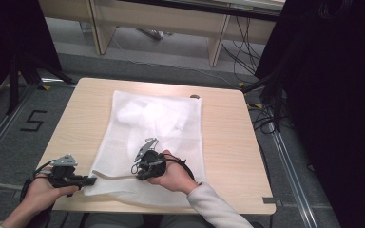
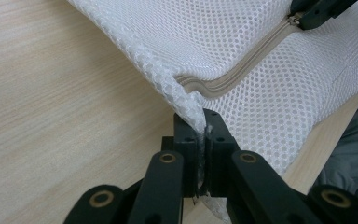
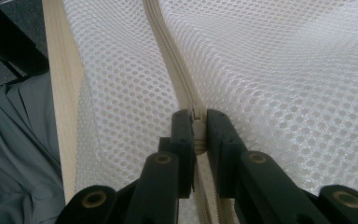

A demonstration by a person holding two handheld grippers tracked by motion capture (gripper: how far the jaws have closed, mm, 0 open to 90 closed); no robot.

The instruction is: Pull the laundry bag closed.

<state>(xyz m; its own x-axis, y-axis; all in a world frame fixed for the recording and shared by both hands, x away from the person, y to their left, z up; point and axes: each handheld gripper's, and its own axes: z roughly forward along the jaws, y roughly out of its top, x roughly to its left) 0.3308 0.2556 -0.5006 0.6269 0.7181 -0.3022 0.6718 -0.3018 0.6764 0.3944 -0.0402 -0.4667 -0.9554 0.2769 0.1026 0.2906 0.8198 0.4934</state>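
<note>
Desk (image 1: 228,142): pale wood-grain top, rectangular with rounded corners, matte and smooth; the grain runs in fine straight lines in the left gripper view.
Mesh bag (image 1: 157,137): white, flat, roughly rectangular, lying in the middle of the desk with its near edge at the person's side; the weave is an open honeycomb of small round holes, soft and slightly rumpled, with a brighter crumpled patch showing through its far half.
Zipper (image 3: 172,60): beige fabric tape with fine closed teeth, a narrow ribbed band running across the bag near its near edge; in the left gripper view it bends in a shallow wave.
Left claw (image 1: 93,180): black, jointed arms with brass-coloured pivots, clamped on the near left corner of the mesh bag, the netting bunched into a thin fold between the pads.
Right claw (image 3: 198,126): same black build, pinched on the zipper slider (image 3: 196,119), a small pale metal piece sitting on the tape, part-way along the near edge.
Grey plates (image 1: 65,160): three-cornered, flat, atop each gripper.
</note>
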